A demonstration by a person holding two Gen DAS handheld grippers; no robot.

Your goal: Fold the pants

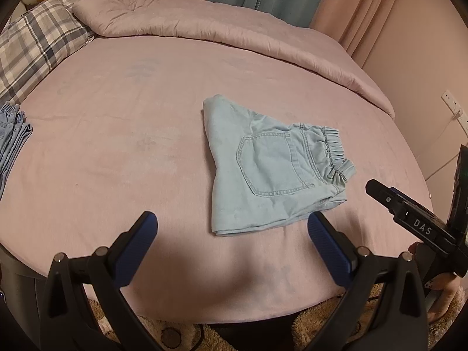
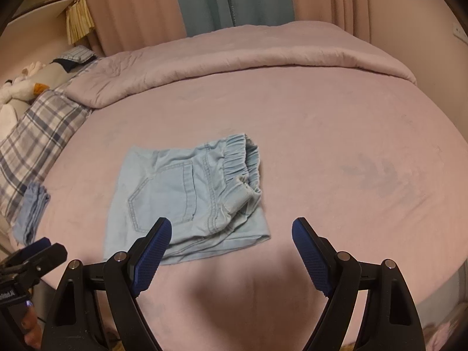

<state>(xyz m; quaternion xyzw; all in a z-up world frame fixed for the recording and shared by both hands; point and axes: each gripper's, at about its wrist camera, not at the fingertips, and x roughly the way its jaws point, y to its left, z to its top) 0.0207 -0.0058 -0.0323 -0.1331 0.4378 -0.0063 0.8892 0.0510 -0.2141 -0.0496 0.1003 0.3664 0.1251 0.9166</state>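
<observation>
Light blue denim pants [image 1: 263, 169] lie folded into a compact bundle on the pink bed sheet [image 1: 117, 146], back pocket up and elastic waistband to the right. In the right wrist view the same pants [image 2: 187, 196] sit just beyond the left finger. My left gripper [image 1: 232, 222] hovers open over the sheet near the bed's front edge, nothing between its blue pads [image 1: 137, 248]. My right gripper [image 2: 231, 225] is open too, empty, close to the bundle's near right corner. The right gripper's body [image 1: 409, 219] shows at the right of the left wrist view.
A stack of folded blue garments [image 1: 11, 137] lies at the bed's left edge, also visible as folded garments [image 2: 32, 210]. A plaid pillow [image 1: 35, 46] and a rolled pink duvet [image 1: 204, 26] lie at the back. Curtains [image 2: 204, 0] hang behind. A fuzzy rug [image 1: 181, 333] lies below.
</observation>
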